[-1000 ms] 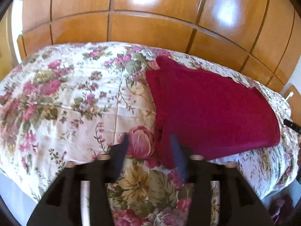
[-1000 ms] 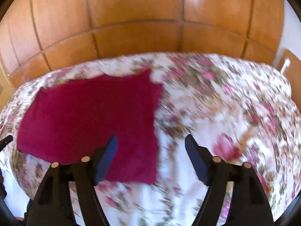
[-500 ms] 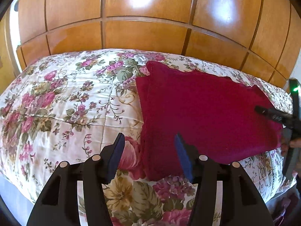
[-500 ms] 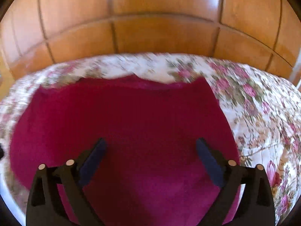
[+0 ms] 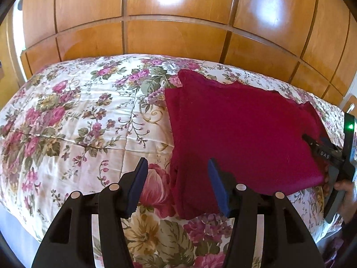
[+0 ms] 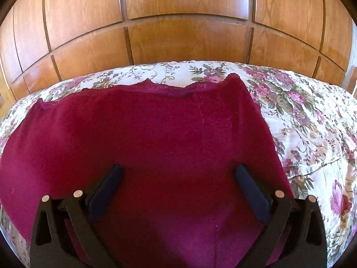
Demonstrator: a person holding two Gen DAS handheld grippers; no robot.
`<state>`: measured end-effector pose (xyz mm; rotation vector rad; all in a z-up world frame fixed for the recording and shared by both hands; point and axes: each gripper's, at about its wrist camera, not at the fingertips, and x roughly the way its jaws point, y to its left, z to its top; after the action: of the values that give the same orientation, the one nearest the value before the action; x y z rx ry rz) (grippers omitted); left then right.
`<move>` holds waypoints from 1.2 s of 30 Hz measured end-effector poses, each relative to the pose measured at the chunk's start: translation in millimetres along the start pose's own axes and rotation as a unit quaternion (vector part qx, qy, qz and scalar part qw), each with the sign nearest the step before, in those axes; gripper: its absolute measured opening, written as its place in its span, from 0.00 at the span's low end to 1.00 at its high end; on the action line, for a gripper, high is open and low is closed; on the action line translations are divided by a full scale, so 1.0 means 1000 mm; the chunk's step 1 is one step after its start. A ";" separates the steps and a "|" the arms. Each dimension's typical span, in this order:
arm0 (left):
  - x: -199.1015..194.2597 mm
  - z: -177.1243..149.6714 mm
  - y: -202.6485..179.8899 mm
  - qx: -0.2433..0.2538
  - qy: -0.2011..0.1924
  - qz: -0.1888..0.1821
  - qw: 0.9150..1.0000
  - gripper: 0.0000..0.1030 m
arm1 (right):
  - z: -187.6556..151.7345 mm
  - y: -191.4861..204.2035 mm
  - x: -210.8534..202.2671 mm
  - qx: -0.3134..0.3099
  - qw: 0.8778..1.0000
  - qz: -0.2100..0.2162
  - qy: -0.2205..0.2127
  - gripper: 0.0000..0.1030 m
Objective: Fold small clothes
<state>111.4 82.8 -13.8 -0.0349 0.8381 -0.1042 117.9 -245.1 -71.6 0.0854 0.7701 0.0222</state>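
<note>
I see bright daylight; white glare shines on the glossy brown wooden wall panels [image 5: 174, 2]. Both pictures look sharp, edges bend round.

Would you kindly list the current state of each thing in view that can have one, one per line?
Dark red garment: lying flat on the bed, partly folded, with layered edges along its left side.
Floral bedspread: spread over the bed, lightly creased.
Left hand-held gripper: half open over the garment's left edge, gripping nothing.
Right hand-held gripper: jaws just opened wide above the garment, gripping nothing.
Wooden wardrobe doors: closed.
</note>
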 end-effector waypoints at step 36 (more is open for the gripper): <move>0.108 0.093 0.000 -0.053 0.033 -0.031 0.998 0.07 | -0.002 0.001 0.000 -0.005 1.000 0.000 -0.009 0.98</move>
<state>252.2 70.2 -31.2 -0.1573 0.9079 -0.1204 117.1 -243.7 -73.0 0.0758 0.7527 0.0255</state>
